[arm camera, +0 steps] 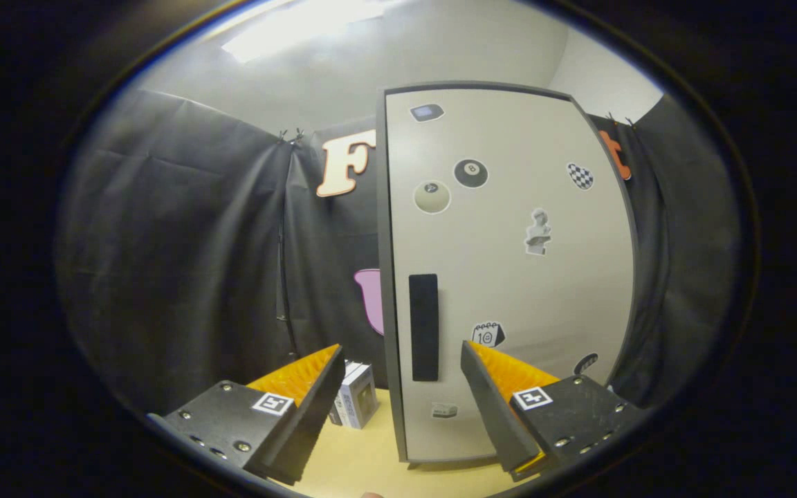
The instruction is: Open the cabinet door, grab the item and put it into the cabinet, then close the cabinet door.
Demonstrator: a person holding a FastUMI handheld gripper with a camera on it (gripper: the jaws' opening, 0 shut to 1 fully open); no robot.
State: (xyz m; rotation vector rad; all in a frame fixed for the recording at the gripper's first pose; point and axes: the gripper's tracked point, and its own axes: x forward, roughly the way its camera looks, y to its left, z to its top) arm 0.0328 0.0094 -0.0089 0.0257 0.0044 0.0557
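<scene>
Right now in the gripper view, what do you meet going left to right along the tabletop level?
Left finger → small box on the table → black door handle on the closed cabinet door → right finger; gripper open.

Black cloth wall (184,228), pale ceiling (440,48), bright light (301,28).

Shut cabinet door (509,277), so nothing of the inside on show; right edge of the door lost against the booth's cloth. Small box (355,395) on the tabletop (371,460) partly hidden behind the left finger (301,408) of the wide-open gripper (398,408), print too small to read. Low sticker (444,410) blurred beyond telling.
</scene>
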